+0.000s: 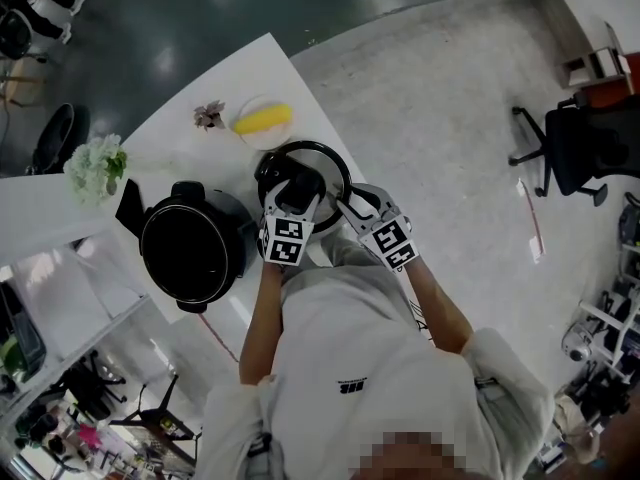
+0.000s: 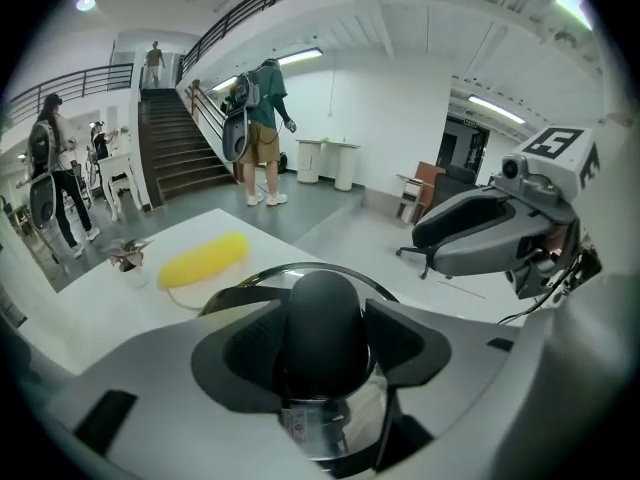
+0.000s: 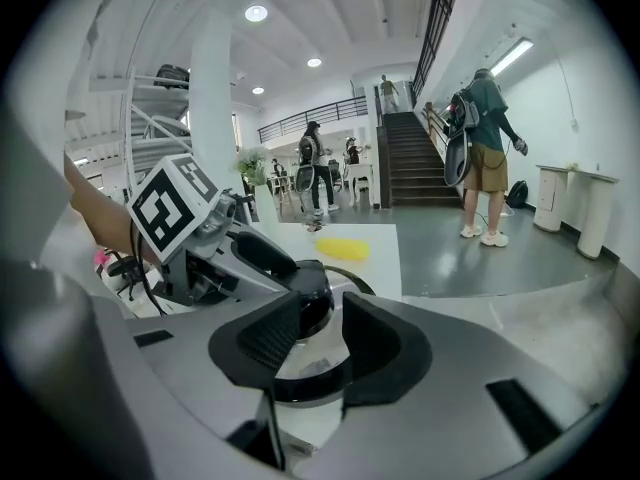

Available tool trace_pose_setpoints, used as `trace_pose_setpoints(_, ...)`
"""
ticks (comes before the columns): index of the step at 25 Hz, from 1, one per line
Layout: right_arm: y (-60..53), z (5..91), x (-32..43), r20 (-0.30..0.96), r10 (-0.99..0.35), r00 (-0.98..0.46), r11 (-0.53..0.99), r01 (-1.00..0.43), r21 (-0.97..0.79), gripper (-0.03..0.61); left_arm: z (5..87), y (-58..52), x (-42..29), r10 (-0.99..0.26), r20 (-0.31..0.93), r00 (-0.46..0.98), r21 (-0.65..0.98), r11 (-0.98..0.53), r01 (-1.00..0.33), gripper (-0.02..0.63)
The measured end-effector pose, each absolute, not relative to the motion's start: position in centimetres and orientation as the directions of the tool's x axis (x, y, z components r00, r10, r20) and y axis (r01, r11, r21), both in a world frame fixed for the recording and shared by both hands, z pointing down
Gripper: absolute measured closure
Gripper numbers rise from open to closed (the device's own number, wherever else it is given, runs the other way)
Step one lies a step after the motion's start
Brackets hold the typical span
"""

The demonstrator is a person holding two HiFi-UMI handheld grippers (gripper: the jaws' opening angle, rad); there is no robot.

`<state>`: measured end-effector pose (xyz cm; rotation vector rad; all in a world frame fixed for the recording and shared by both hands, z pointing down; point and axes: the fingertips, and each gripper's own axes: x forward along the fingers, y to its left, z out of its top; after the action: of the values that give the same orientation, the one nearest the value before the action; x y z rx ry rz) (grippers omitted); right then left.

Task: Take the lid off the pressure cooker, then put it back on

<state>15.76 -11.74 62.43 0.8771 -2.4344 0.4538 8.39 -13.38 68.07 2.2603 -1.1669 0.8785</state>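
right of the open pressure cooker (image 1: 195,248), on the white table (image 1: 250,68), the lid (image 1: 322,158) lay flat, knob (image 2: 325,313) up; round, so no real long axis. left gripper (image 2: 325,346) stood wide round the knob, pads beside it, apparently not clamping. right gripper (image 3: 320,333) open, empty, by the near rim. lid judged heavy, stiff, glass-centred, breakable, slick at the rim; best taken by the knob.

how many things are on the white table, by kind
pressure cooker pot: 1
lid: 1
yellow item: 1
plate: 1
small plant: 1
white flower bunch: 1
total: 6
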Motion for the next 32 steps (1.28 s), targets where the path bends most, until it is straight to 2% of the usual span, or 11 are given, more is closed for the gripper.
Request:
trace_pose_setpoints(7,-12.1,62.7,15.7,0.568,-0.489,-0.662,0.731,-0.666,-0.147,0.443,69.9,-13.8,9.0,-0.498,0.753,0.431,0.114,-0.546,-0.830,0.310)
trace_pose_setpoints(21,-12.3,62.8,16.0,0.570,-0.505,-0.648,0.711,-0.687,-0.150,0.445,71.1,-13.7,9.3,-0.451,0.793,0.411,0.104,-0.564,-0.819,0.327)
trace_pose_setpoints(32,-12.4,62.4,16.1,0.566,-0.532,-0.630,0.694,-0.707,-0.136,0.445,70.2,-13.1,9.7,-0.446,0.777,0.445,0.114,-0.595,-0.796,0.327)
